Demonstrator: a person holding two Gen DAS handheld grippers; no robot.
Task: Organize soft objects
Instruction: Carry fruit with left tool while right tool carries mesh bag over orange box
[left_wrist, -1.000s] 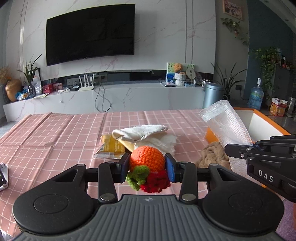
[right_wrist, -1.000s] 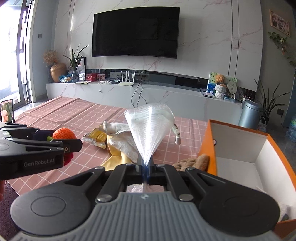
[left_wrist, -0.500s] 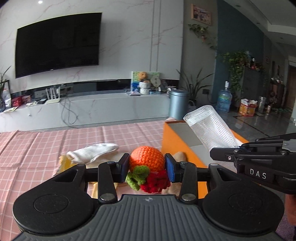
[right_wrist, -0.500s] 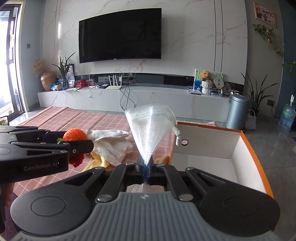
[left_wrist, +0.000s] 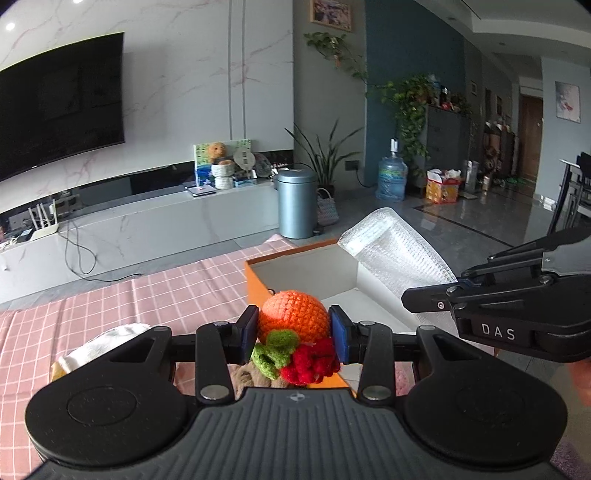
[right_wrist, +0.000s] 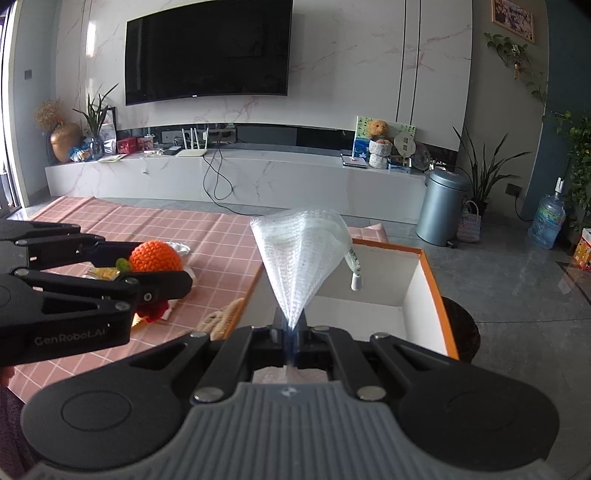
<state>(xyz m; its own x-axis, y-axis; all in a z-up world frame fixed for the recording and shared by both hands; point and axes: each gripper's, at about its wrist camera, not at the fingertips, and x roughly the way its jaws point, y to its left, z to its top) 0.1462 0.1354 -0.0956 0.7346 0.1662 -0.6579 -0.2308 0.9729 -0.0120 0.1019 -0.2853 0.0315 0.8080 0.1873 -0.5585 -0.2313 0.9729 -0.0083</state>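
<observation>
My left gripper (left_wrist: 293, 334) is shut on a crocheted orange toy (left_wrist: 293, 319) with green and red bits, held in the air at the near left corner of the orange box (left_wrist: 258, 284). It also shows in the right wrist view (right_wrist: 155, 256). My right gripper (right_wrist: 293, 332) is shut on a white mesh cloth (right_wrist: 301, 254) that fans upward above the box's white inside (right_wrist: 373, 284). In the left wrist view the cloth (left_wrist: 395, 258) hangs over the box.
A pink checked tablecloth (right_wrist: 184, 229) covers the table. A white cloth (left_wrist: 99, 343), a beige knitted item (right_wrist: 221, 317) and a yellow packet (right_wrist: 103, 273) lie left of the box. A grey bin (right_wrist: 441, 206) stands on the floor behind.
Both grippers have swung right with their loads. The orange box has come to the middle of both views, and the mesh cloth now hangs over its inside.
</observation>
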